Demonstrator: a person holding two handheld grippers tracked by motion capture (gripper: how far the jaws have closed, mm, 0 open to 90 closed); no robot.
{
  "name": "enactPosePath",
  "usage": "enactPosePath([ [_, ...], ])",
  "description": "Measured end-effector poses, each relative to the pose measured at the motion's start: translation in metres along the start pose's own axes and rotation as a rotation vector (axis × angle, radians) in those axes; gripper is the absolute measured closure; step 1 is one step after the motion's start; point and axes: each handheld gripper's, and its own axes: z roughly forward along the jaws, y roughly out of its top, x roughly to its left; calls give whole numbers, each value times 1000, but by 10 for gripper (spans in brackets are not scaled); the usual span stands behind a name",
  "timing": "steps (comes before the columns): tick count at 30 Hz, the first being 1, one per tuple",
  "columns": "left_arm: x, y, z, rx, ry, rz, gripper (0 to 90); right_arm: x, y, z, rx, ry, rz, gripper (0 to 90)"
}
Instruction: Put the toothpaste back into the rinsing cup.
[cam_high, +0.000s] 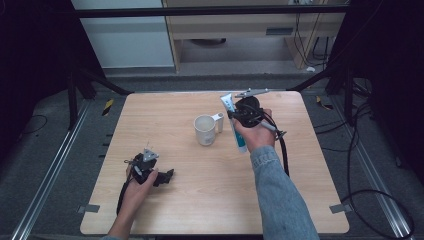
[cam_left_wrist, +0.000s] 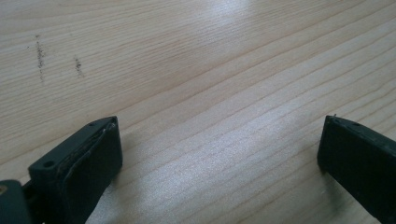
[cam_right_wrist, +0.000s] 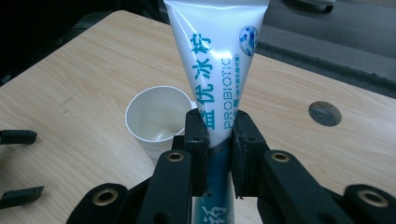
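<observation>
Above the table (cam_high: 165, 200), my right gripper (cam_right_wrist: 219, 140) pinches a toothpaste tube (cam_right_wrist: 212, 56).
Beside the white cup (cam_high: 205, 129); my left gripper (cam_left_wrist: 219, 154) rests spread wide, holding nothing.

This looks like a lab or recording room. A bare wooden desk (cam_high: 190, 200) stands on grey carpet (cam_high: 60, 115) inside a black metal frame (cam_high: 210, 11), with floor rails (cam_high: 47, 175), yellow-black tape marks (cam_high: 108, 106) and loose cables (cam_high: 370, 200) around it; pale cabinets (cam_high: 250, 25), possibly office furniture, line the back.
</observation>
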Motion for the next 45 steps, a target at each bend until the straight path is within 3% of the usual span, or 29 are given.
enactPosePath([
  [3,0,0,0,0,0,0,0,2,1,-6,-37,-9,18,786],
  [20,0,0,0,0,0,1,0,0,8,-14,-121,-62,39,786],
  [32,0,0,0,0,0,3,0,3,14,-11,-157,-73,50,785],
  [40,0,0,0,0,0,3,0,6,21,-7,-208,-93,62,786],
  [45,0,0,-1,1,0,4,0,13,25,-4,-276,-105,80,785],
])
